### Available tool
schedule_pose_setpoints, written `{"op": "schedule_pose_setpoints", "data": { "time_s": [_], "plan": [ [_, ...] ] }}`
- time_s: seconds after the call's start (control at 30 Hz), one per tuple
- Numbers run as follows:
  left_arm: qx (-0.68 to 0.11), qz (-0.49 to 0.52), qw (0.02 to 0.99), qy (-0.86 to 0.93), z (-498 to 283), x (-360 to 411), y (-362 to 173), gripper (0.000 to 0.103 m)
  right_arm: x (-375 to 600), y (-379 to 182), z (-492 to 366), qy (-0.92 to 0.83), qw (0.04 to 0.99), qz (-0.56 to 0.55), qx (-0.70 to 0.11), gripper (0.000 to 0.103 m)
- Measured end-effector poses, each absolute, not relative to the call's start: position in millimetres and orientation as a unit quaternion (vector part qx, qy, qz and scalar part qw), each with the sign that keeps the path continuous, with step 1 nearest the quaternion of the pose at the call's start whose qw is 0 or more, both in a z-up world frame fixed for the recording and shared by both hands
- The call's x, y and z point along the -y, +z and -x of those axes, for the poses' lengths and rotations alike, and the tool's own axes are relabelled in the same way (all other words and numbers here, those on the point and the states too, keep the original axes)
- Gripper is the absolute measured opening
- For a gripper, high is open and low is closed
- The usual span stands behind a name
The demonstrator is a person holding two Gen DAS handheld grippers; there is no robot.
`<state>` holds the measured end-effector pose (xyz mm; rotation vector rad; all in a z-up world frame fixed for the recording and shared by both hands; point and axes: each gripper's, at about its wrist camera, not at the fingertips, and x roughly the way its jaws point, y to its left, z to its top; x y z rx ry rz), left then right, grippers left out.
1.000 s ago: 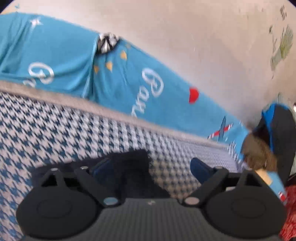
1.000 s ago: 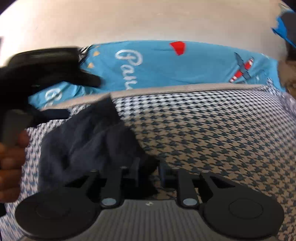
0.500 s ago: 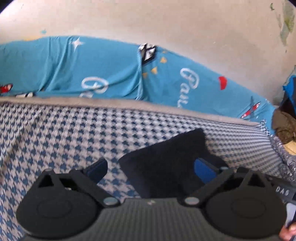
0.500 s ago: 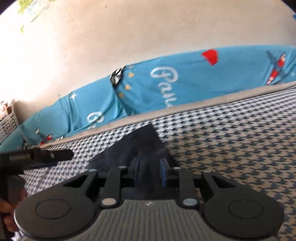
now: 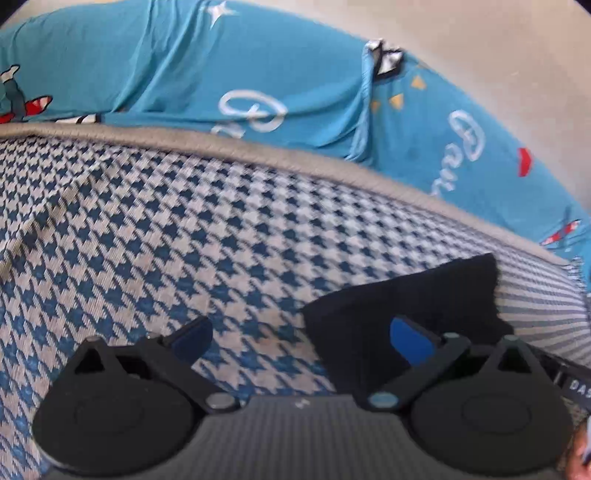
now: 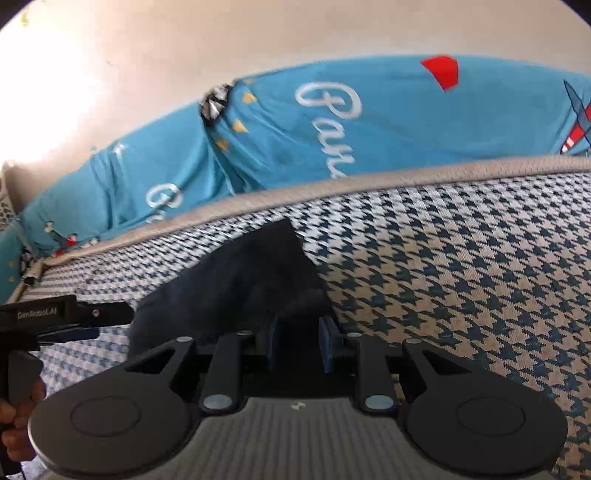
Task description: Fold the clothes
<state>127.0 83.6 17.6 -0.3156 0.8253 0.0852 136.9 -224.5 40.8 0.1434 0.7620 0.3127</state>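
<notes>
There is one dark navy cloth [image 6: 240, 284], folded flat, two grippers, and one blue sheet [image 5: 258, 81] with white writing, stars, little triangles and red planes on it. The cloth lies on a bed cover with a blue and white houndstooth pattern [image 5: 166, 229], near the cover's far grey edge [image 5: 229, 146]. The right gripper [image 6: 300, 341] has its two blue pads close together, and they pinch the near edge of the navy cloth between them. The left gripper [image 5: 301, 338] is spread wide, with nothing pinched; between its pads are bare cover and the cloth's left edge, and its right pad [image 5: 410, 341] is in front of the cloth (I cannot tell if it touches). The left wrist view shows the cloth [image 5: 402, 295] on the right side and a long stretch of bare checked cover to the left of it. The right wrist view shows the cloth in the middle and more bare cover [image 6: 461, 280] on the right. Only the right wrist view shows the other gripper from the side [image 6: 66, 319], black with a white word on it, just left of the cloth, and a hand [image 6: 16, 417] holding its handle. Beyond the cover the blue sheet [image 6: 388, 118] runs along a plain pale wall [image 6: 258, 33], which is very bright at the left.
</notes>
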Motion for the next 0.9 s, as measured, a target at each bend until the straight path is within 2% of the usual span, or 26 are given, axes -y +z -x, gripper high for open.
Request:
{"op": "schedule_pose_setpoints", "data": {
  "time_s": [0.03,0.1,0.2,0.4,0.53,0.67,0.77,0.9],
  "plan": [
    [-0.402,0.149,0.902,0.049,-129.8,-83.9,13.9,0.103,225.5,37.4,-141.0,0.148,0.912,-0.069,-0.376,0.024],
    [-0.405,0.142,0.901,0.062,-134.3,-84.9,8.3,0.103,228.4,30.4,-148.8,0.136,0.91,-0.075,-0.384,0.034],
    [-0.406,0.139,0.901,0.071,-137.9,-86.0,4.1,0.103,231.7,19.5,-158.2,0.123,0.905,-0.085,-0.399,0.042],
    [-0.398,0.135,0.902,0.093,-141.5,-88.9,6.1,0.103,237.8,19.4,-160.3,0.106,0.908,-0.107,-0.392,0.044],
    [-0.38,0.141,0.908,0.106,-136.7,-90.6,18.5,0.103,236.7,41.0,-150.2,0.053,0.935,-0.065,-0.344,0.044],
    [-0.355,0.141,0.921,0.071,-129.7,-81.8,31.6,0.103,243.1,64.3,-137.9,0.102,0.939,-0.119,-0.305,0.044],
    [-0.353,0.127,0.926,0.043,-126.5,-68.3,35.1,0.103,237.7,67.6,-133.1,0.158,0.932,-0.132,-0.298,0.04],
    [-0.366,0.102,0.925,0.009,-122.1,-49.2,32.3,0.103,221.4,61.1,-138.1,0.191,0.922,-0.115,-0.316,0.022]
  ]
}}
